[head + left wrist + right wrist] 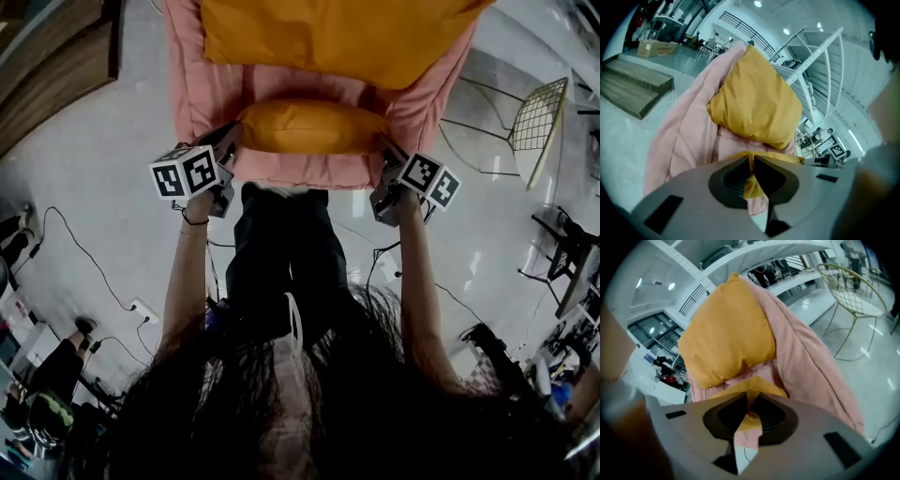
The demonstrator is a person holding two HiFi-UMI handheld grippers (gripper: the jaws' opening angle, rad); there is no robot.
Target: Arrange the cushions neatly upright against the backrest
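The front cushion (309, 127), orange, is above the front of a pink padded seat (202, 94). The seat stands on a pale, glossy floor (84, 178). A wooden platform (56, 66) lies at the head view's upper left. A gold wire chair (539, 117) stands to the right, and dark cables (84, 253) trail across the floor near you. The left gripper view shows white shelving (820, 51) behind the seat.

You have this cushion by both ends, with its long axis running side to side across the seat and its broad face turned up. Your left tool (751, 161) is nearly closed, pinching orange fabric at one end. Your right tool (752, 399) is just as narrow on the fabric at the other end.

The back cushion (337, 37), larger and the same orange, leans against the backrest with one corner uppermost. It is just behind the one you hold.
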